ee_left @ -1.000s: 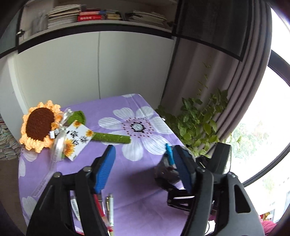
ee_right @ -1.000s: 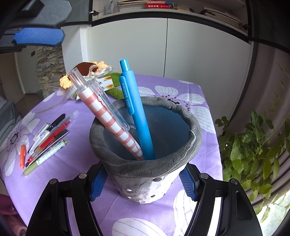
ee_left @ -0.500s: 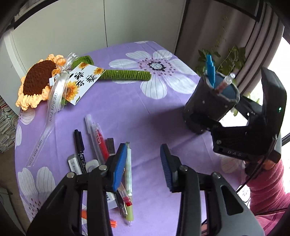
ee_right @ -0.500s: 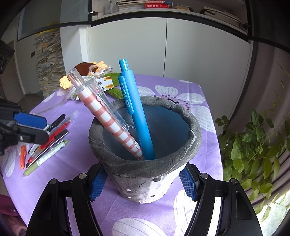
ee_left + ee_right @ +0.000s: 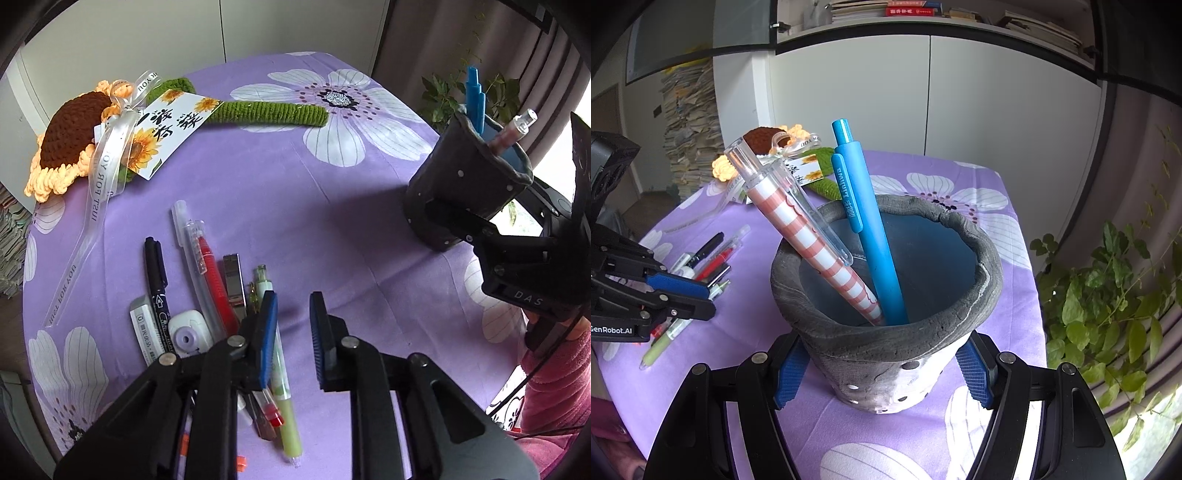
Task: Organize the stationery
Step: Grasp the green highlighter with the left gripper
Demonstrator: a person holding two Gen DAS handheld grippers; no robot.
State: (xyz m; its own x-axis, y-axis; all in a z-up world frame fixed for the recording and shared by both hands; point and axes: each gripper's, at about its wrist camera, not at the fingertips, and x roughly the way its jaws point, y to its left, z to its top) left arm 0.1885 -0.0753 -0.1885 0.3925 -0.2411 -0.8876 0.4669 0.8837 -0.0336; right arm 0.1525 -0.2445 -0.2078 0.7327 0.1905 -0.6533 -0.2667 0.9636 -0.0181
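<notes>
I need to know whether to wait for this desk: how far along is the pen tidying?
Early. Done: the blue pen and the striped pen stand in the grey pen holder, which the right gripper clamps. In hand: the left gripper is closing over the pile with nothing between its pads; the green pen lies under one pad. Left: that pen, the red pen, black marker, correction tape and others.

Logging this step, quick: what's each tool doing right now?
Left tool: closing, nothing between its pads, beside the green pen.
Right tool: shut on the pot.
</notes>
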